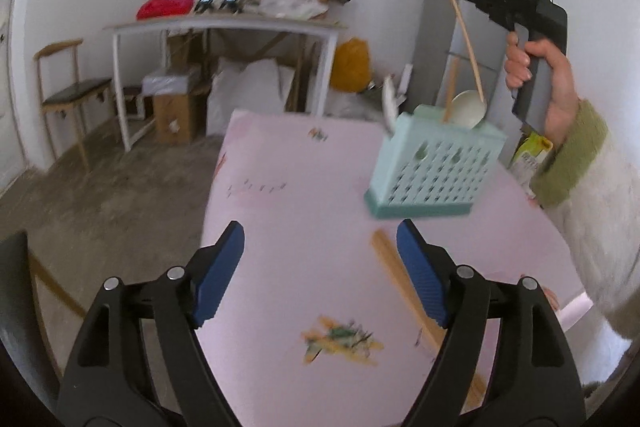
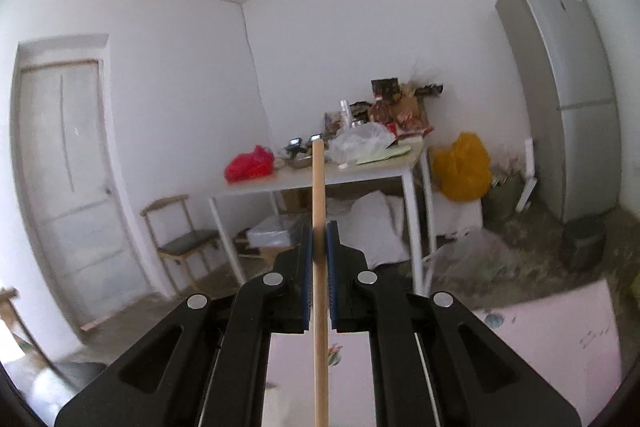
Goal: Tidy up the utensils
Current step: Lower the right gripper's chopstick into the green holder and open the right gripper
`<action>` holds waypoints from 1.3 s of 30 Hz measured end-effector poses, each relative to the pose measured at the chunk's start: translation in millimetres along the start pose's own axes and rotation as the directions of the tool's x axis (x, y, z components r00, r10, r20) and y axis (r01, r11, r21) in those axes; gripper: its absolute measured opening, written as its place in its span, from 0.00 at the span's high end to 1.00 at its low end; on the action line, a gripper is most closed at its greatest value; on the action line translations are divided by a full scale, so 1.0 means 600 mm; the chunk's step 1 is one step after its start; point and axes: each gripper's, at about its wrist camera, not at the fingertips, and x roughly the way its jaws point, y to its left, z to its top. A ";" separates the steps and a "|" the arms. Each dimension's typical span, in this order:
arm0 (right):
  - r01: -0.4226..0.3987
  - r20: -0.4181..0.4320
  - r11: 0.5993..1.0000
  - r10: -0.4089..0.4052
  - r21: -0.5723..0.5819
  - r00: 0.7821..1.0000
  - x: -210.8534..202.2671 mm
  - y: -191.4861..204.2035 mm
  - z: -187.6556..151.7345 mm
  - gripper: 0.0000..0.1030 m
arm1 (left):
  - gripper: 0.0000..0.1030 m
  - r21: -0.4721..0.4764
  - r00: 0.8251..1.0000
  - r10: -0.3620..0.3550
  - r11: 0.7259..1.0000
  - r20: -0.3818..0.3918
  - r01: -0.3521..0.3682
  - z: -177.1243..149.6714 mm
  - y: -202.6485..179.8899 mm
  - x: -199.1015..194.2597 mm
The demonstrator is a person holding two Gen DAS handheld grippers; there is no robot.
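Right gripper [image 2: 319,243] fingers pinching wooden-handled white ladle [image 1: 468,109], bowl inside mint-green perforated plastic utensil holder [image 1: 434,167] on pink worktop [image 1: 304,227]. Left gripper [image 1: 320,247] fingers spread, empty, before holder; wooden chopsticks [image 1: 394,269] beneath.

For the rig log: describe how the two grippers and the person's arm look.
Both the left gripper and the right gripper have black plastic linkage arms with silver rivets and ribbed blue pads on the jaws. Seen from the left wrist, the right gripper's black pistol-grip body shows a green light and white lettering. The hand is bare; the sleeve is white with a green cuff.
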 end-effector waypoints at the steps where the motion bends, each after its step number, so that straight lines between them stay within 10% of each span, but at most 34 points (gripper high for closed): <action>1: 0.012 0.000 1.000 -0.012 -0.016 1.000 0.009 0.002 -0.004 0.93 | 0.28 -0.017 1.000 0.001 1.000 -0.005 -0.001 -0.004 0.009 -0.001; 21: 0.077 -0.149 0.987 -0.098 -0.141 0.984 0.043 -0.016 -0.081 0.92 | 0.28 -0.048 1.000 0.013 0.999 -0.020 -0.014 0.004 0.028 0.010; 26: 0.092 -0.136 0.985 -0.112 -0.148 0.984 -0.033 -0.020 -0.084 0.64 | 0.28 -0.042 0.999 0.028 0.999 -0.037 -0.029 0.001 0.019 0.013; 33: 0.106 -0.083 0.990 -0.114 -0.093 0.990 -0.180 -0.011 -0.068 0.58 | 0.28 -0.022 0.996 0.063 0.998 -0.070 -0.065 -0.012 0.007 0.014; 39: 0.074 -0.260 0.996 -0.082 -0.041 0.962 -0.237 0.020 -0.139 0.57 | 0.28 0.014 0.985 0.112 0.994 -0.130 -0.111 -0.024 -0.005 0.022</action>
